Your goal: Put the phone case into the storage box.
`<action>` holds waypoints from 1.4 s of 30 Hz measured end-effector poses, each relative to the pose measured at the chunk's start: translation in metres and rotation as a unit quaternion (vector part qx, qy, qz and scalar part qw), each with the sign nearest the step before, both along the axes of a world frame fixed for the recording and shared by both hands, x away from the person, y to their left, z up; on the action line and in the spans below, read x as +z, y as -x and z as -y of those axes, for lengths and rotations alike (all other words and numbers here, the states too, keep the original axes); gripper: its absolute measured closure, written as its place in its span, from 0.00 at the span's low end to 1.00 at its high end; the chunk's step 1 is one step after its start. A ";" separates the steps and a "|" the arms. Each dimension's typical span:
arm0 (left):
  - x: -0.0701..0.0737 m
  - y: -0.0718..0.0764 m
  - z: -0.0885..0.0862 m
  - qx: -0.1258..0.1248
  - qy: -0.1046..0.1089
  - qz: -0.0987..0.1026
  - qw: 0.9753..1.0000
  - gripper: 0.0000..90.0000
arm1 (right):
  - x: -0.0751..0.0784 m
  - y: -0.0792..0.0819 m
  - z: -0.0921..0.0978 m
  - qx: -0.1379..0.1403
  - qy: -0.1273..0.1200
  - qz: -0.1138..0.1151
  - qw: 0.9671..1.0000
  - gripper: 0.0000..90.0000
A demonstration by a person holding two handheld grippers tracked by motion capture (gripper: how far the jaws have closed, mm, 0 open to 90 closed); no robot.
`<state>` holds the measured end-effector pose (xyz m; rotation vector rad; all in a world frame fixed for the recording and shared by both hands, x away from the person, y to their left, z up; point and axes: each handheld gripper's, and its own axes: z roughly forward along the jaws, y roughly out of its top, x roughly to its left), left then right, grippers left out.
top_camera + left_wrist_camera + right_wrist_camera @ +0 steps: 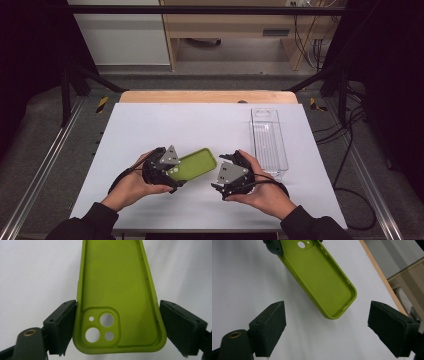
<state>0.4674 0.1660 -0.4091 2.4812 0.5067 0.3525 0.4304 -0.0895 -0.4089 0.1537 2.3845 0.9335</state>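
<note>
A lime-green phone case (197, 164) lies open side up, just over the white sheet at the front middle. My left gripper (171, 173) is shut on its camera-cutout end. In the left gripper view the two black pads (65, 322) press the case (117, 285) from both long sides by the lens holes. My right gripper (219, 174) stands open just right of the case's free end, with nothing between its jaws. In the right gripper view the case (322, 280) slants away ahead of the gripper (327, 305), and a jaw of the left gripper (273, 246) shows at the top.
A clear plastic tray (268, 140) stands lengthwise on the right part of the white sheet (165, 120), beyond my right hand. The wooden table edge (207, 96) runs along the back. Dark cables (350, 175) lie on the floor to the right.
</note>
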 end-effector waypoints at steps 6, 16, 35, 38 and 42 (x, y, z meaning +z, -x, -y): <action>0.000 0.000 -0.002 0.000 -0.003 -0.001 1.000 0.18 | -0.004 0.001 -0.008 0.013 0.007 0.002 1.000 0.24; -0.003 -0.001 -0.005 0.003 -0.002 -0.004 1.000 0.18 | -0.010 0.002 -0.025 0.036 0.024 0.004 0.999 0.36; 0.001 0.007 -0.003 -0.008 -0.011 -0.009 1.000 0.18 | -0.009 0.009 -0.050 0.094 0.061 0.023 0.993 0.65; 0.003 0.008 -0.003 -0.010 -0.012 -0.010 1.000 0.18 | -0.011 0.010 -0.055 0.107 0.074 0.027 0.991 0.68; 0.005 0.010 -0.004 -0.011 -0.017 -0.012 1.000 0.18 | -0.011 0.011 -0.062 0.123 0.095 0.031 0.987 0.72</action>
